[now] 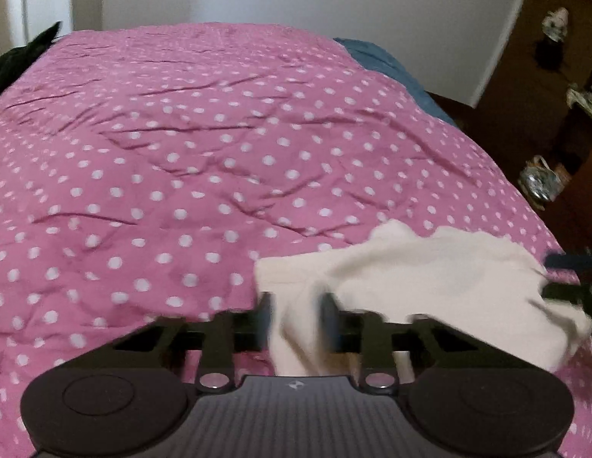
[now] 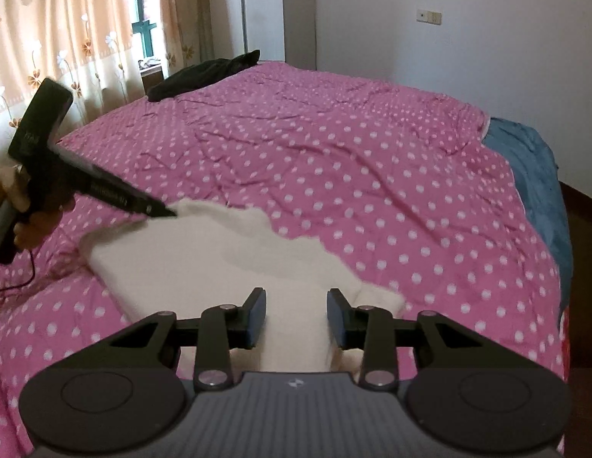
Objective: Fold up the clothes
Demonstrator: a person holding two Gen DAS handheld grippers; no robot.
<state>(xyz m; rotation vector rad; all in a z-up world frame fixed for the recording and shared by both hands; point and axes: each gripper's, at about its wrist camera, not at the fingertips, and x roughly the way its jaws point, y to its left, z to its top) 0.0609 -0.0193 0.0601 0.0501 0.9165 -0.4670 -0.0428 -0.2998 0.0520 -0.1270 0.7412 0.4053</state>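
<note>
A cream-white garment (image 1: 441, 271) lies crumpled on the near part of the pink polka-dot bedspread (image 1: 181, 133). My left gripper (image 1: 296, 316) has a bunch of its cloth between its fingers, with a visible gap between the pads. In the right wrist view the garment (image 2: 219, 255) spreads out in front of my right gripper (image 2: 296, 313), whose fingers stand apart over the cloth's near edge. The left gripper (image 2: 170, 212) shows there at the garment's far left corner, held by a hand. The right gripper's fingertips (image 1: 563, 263) show at the left view's right edge.
A black garment (image 2: 204, 74) lies at the bed's far left corner. A blue blanket (image 2: 536, 175) hangs off the bed's right side. Curtains and a window (image 2: 143, 19) stand to the left, a white wall behind, dark furniture with small items (image 1: 540, 183) to the right.
</note>
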